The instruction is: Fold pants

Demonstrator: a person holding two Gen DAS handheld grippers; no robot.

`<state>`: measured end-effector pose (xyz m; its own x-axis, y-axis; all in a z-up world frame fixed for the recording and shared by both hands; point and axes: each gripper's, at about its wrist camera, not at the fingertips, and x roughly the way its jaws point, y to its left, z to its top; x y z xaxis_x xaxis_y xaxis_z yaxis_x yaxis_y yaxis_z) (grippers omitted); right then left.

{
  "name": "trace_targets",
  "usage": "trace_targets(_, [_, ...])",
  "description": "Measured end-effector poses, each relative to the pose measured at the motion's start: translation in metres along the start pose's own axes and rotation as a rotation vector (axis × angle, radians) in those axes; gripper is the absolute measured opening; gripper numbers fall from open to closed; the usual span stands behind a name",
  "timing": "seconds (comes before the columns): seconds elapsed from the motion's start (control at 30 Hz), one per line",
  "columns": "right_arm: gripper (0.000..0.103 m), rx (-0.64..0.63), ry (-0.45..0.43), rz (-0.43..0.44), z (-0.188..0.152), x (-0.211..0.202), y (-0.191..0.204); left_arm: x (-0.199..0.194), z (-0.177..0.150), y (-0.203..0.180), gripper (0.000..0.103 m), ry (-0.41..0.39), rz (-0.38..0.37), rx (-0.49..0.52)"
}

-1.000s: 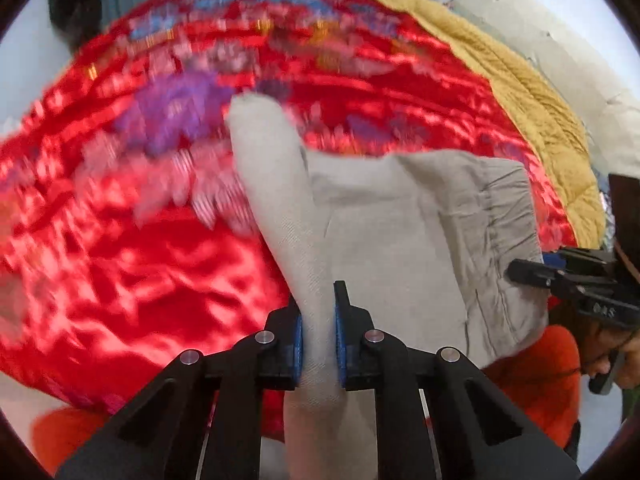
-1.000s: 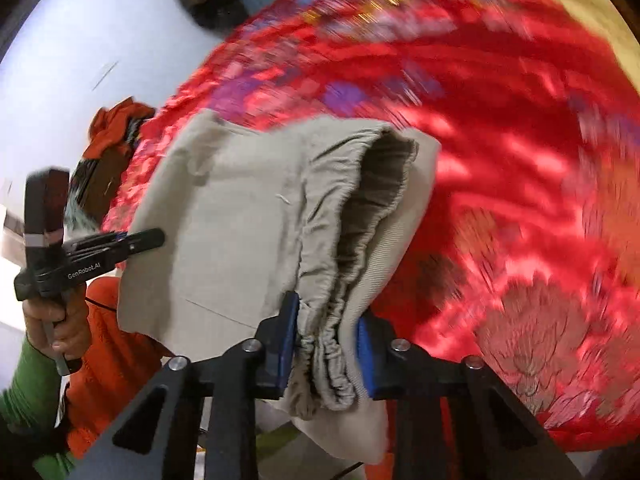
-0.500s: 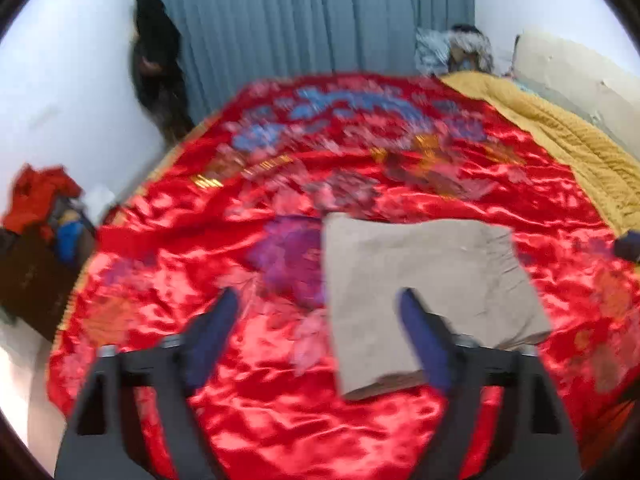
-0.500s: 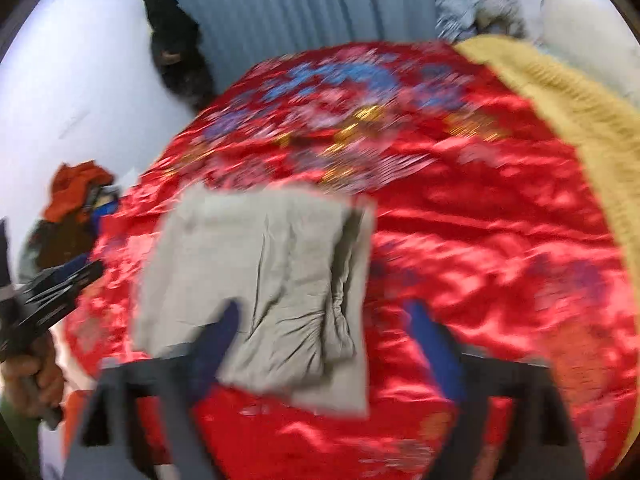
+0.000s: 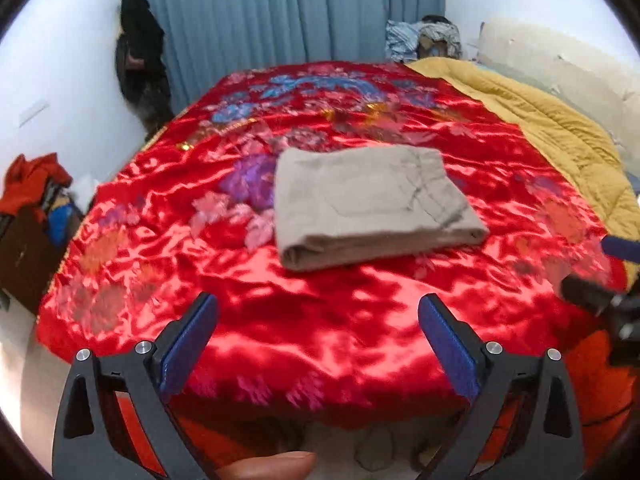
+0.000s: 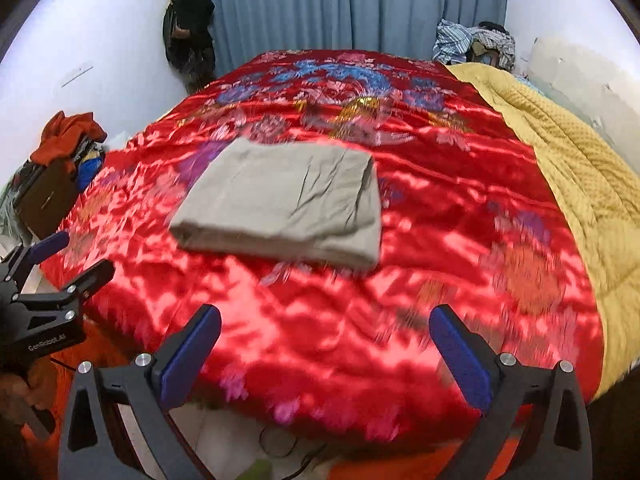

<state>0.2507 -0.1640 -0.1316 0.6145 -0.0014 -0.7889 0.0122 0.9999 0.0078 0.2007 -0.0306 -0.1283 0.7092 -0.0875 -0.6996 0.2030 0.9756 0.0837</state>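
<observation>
The beige pants [image 5: 372,204] lie folded into a flat rectangle on the red satin bedspread [image 5: 320,340], free of both grippers. My left gripper [image 5: 317,304] hovers over the bed's near edge, well short of the pants, jaws still opening and nothing between them. In the right wrist view the pants [image 6: 288,204] sit ahead and to the left of my right gripper [image 6: 325,314], whose jaws are also opening and hold nothing. The left gripper [image 6: 82,254] shows at that view's left edge; the right gripper [image 5: 596,266] shows blurred at the left view's right edge.
A yellow quilt [image 6: 580,160] covers the bed's right side. A box piled with clothes [image 6: 68,136] stands on the floor at the left. Blue curtains [image 5: 288,12] and a dark hanging garment [image 5: 140,60] are at the back. A thumb [image 5: 272,466] shows at the bottom.
Both grippers let go of the pants and opened wide, then pulled back and up toward the bed's near edge. The pants now lie flat and folded.
</observation>
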Motion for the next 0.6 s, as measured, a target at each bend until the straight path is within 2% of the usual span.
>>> trace_targets(0.1, [0.103, -0.002, -0.006, -0.026, -0.011, -0.009, 0.008, -0.008, 0.002, -0.004, 0.100, -0.017, -0.013, 0.004])
trace_targets(0.3, [0.103, -0.009, -0.024, -0.055, -0.012, -0.018, 0.011, -0.020, 0.004, -0.005, 0.100, -0.041, -0.028, -0.003])
trace_targets(0.6, [0.103, 0.006, -0.040, -0.057, -0.012, -0.023, 0.008, -0.025, 0.002, -0.003, 0.100, 0.004, -0.071, -0.053])
